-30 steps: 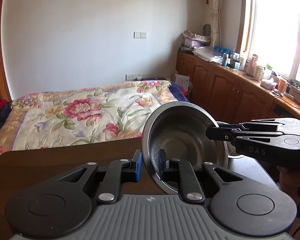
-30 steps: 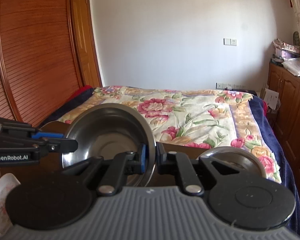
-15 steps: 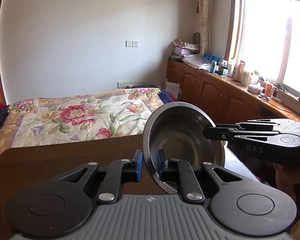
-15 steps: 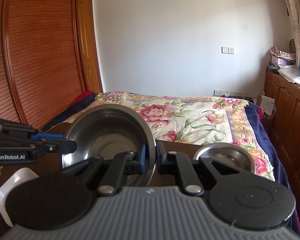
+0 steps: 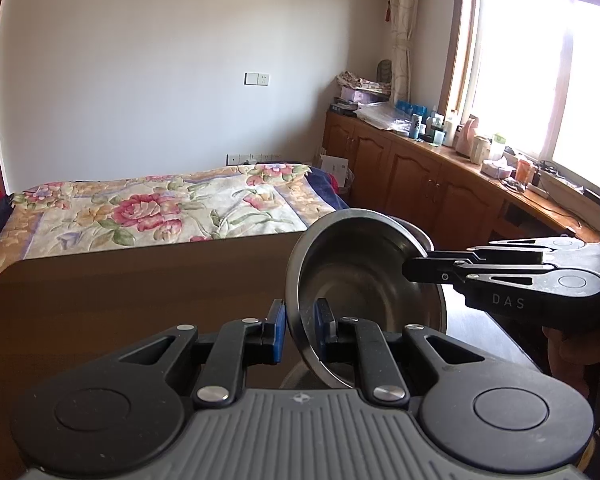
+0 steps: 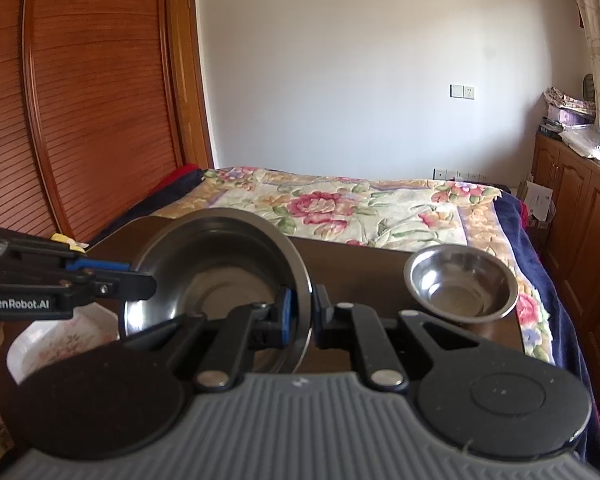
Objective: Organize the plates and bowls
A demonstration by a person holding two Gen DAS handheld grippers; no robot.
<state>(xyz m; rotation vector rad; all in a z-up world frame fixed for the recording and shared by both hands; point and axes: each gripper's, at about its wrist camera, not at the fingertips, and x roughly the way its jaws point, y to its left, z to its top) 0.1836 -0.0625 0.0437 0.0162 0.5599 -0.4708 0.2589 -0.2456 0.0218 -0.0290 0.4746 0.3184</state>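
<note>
A large steel bowl hangs tilted above the brown table, held from both sides. My left gripper is shut on its near rim. From the right, my right gripper pinches the opposite rim. In the right wrist view the same large steel bowl fills the middle, with my right gripper shut on its rim and my left gripper gripping its far left edge. A smaller steel bowl stands on the table to the right. A white floral dish lies lower left.
A bed with a floral quilt lies just beyond the table's far edge. Wooden cabinets cluttered with bottles run along the right wall under a bright window. A wooden slatted wardrobe stands at the left. A hand holds the right gripper.
Both grippers have risen with the large bowl still clamped between them. The small bowl and the white dish now show more fully below.
</note>
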